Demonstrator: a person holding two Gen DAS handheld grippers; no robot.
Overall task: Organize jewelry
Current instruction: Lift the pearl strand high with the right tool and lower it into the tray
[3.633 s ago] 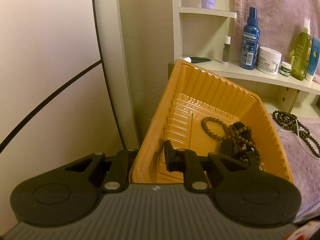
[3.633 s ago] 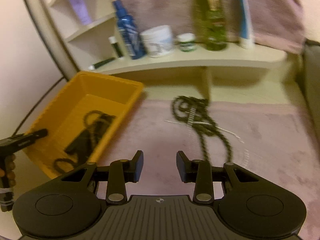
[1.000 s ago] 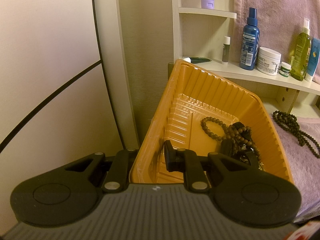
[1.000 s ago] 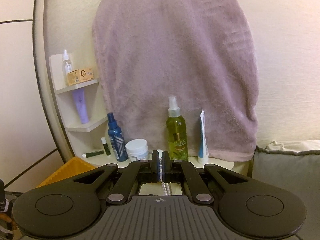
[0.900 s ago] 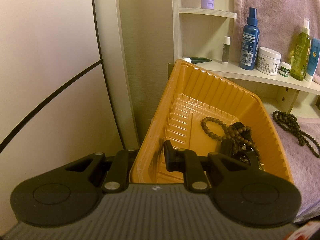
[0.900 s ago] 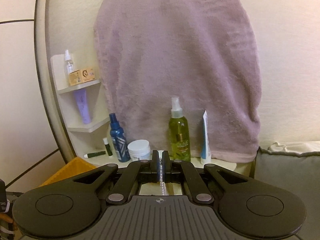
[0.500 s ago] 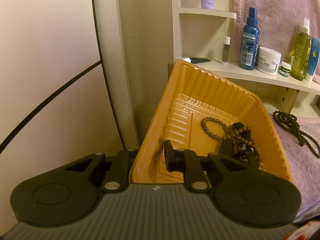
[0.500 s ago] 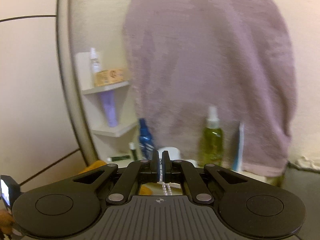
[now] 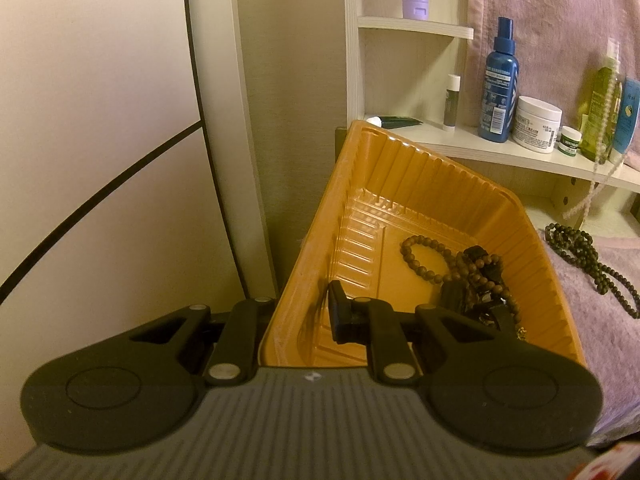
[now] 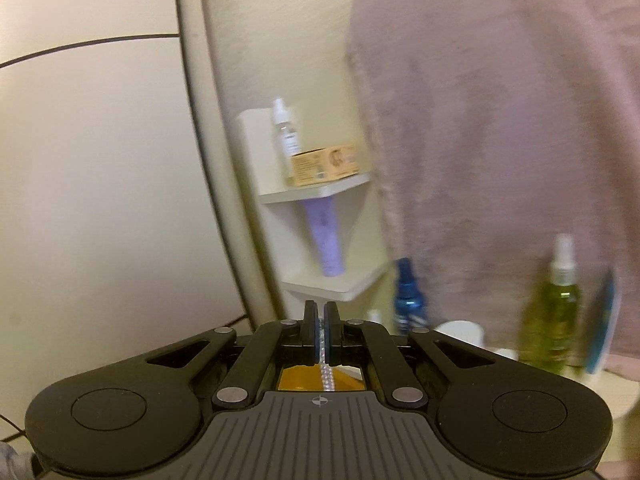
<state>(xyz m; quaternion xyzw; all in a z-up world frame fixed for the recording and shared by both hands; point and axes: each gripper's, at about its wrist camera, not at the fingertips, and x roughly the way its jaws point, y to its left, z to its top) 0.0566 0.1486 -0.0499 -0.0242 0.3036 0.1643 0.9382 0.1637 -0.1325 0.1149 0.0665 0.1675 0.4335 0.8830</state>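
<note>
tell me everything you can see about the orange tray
The orange tray looks like thin ribbed plastic, rectangular, with sloped walls and a stepped floor. It sits tilted, beside the purple towel and below the shelf. The left gripper clamps its near wall, one finger inside, one outside. Inside lie a brown bead bracelet and a dark tangle of beads.

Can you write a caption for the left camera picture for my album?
Left hand-held gripper grips the wall of an orange tray holding bead bracelets, below a shelf of bottles.
</note>
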